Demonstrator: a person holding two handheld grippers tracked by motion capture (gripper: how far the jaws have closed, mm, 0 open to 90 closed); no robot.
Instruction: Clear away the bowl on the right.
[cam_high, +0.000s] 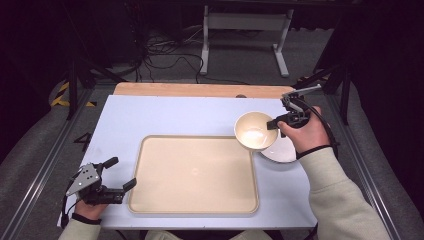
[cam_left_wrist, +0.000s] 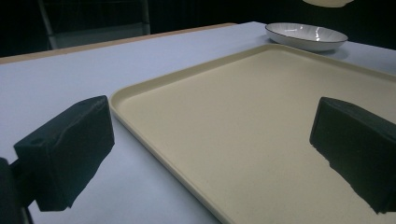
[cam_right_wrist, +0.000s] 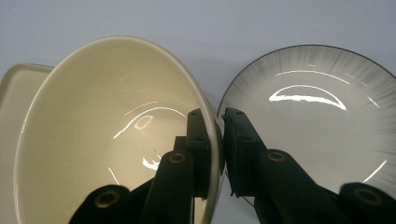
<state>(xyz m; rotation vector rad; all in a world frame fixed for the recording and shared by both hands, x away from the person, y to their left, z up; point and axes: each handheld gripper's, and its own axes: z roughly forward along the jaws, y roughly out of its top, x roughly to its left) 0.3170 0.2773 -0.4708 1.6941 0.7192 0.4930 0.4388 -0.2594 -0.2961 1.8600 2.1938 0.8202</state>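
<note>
Centred on the light-blue table top (cam_high: 165, 112): cream tray (cam_high: 194, 174), bare. Off the tray's far right corner, grey-white plate (cam_high: 281, 150) flat on the table. Cream bowl (cam_high: 255, 131) above the plate's tray-side edge, lifted and tilted. Right gripper (cam_right_wrist: 219, 121) clamped on the bowl's rim, one jaw inside, one outside. Left gripper (cam_high: 122, 172) just left of the tray's near left corner, jaws wide apart, holding nothing.

Tray (cam_high: 194, 175) surface bare, open to approach; plate (cam_high: 281, 151) under raised bowl (cam_high: 255, 131).
</note>
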